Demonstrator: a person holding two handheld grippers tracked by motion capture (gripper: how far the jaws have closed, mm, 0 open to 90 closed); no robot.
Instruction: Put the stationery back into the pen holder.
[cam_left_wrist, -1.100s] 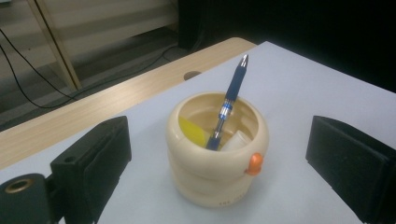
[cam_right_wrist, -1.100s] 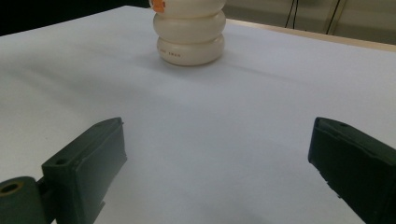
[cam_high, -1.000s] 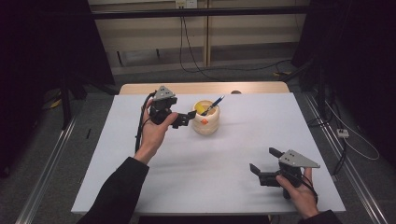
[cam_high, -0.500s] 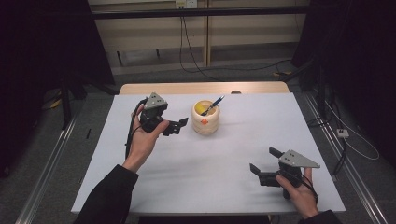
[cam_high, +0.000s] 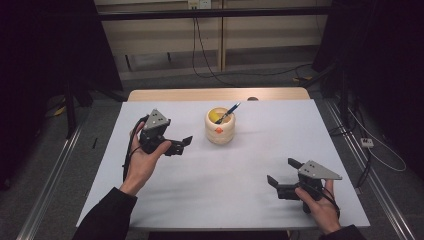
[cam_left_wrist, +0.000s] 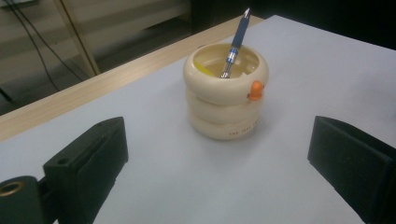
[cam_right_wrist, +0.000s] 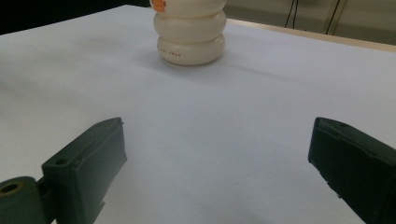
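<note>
The left gripper (cam_high: 181, 144) is held above the table's left half with its black jaws spread wide and nothing between them; in the left gripper view the jaws stand at either side of the frame with bare table surface between. Just ahead of them, near but apart, the cream holder (cam_left_wrist: 226, 91) is seen standing upright at the table's middle, toward the far edge. A blue pen (cam_left_wrist: 236, 43) is leaned inside it — tip end down in the cup, upper end tilted out over the rim. Something yellow is also seen inside the holder, too hidden to identify. The right gripper (cam_high: 281, 176) is held low near the front right corner, well apart from the holder, jaws likewise spread and empty; in the right gripper view the holder's lower rings are seen far ahead across open surface. The table (cam_high: 240, 170) is covered in a smooth, matte white sheet, with a strip of pale wood edge exposed along the far side. Wide open room is left between the two grippers and around the holder on all sides. The holder is shaped as three stacked rounded rings, glossy — a small orange knob is set on the top ring, and small lettering is printed on the lowest. The pen barrel is blue with a metallic band.
</note>
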